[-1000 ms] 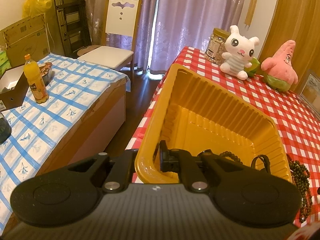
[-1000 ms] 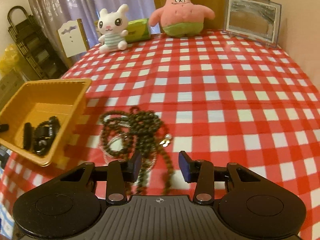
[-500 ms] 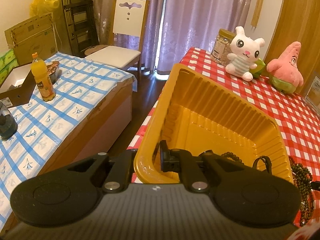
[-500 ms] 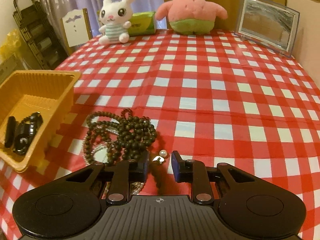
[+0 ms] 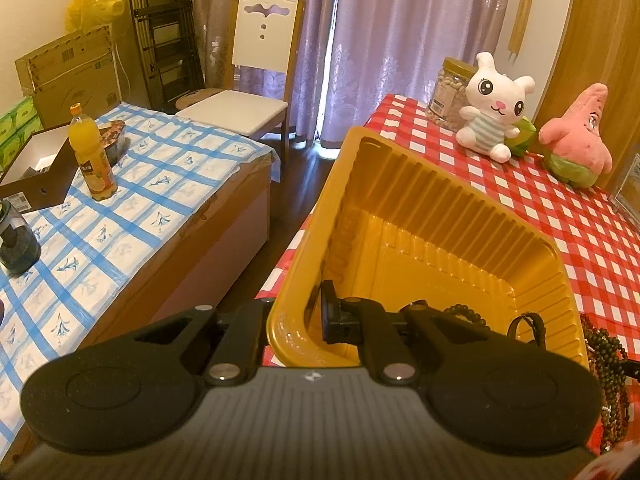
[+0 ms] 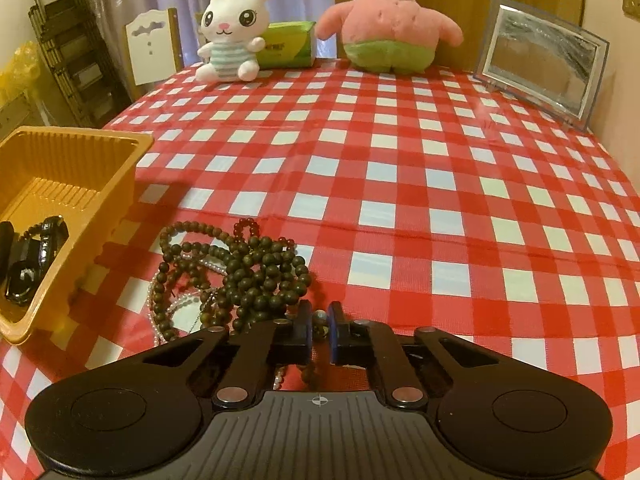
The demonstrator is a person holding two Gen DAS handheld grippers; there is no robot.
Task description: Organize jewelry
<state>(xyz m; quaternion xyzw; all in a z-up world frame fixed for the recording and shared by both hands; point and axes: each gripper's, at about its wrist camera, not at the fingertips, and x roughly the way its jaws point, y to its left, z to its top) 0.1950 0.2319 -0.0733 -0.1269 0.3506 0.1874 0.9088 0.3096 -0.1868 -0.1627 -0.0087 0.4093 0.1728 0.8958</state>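
Observation:
A yellow plastic tray (image 5: 440, 208) stands at the left edge of the red checked table; it also shows in the right wrist view (image 6: 72, 168). My left gripper (image 5: 296, 316) is shut on the tray's near rim. Dark jewelry pieces (image 6: 36, 256) lie inside the tray. A tangle of dark bead necklaces (image 6: 256, 268) with a pearl strand (image 6: 176, 304) lies on the cloth beside the tray. My right gripper (image 6: 320, 328) has its jaws nearly closed on beads at the near edge of the tangle.
A white bunny plush (image 6: 232, 36), a green box (image 6: 286, 46), a pink starfish plush (image 6: 388, 24) and a picture frame (image 6: 540, 64) stand along the table's far side. A low bed with an orange bottle (image 5: 92, 156) and a chair (image 5: 256, 80) are left of the table.
My right gripper has moved forward and down to the bead tangle and its jaws have closed from wide apart to a narrow gap. The left gripper still holds the tray rim.

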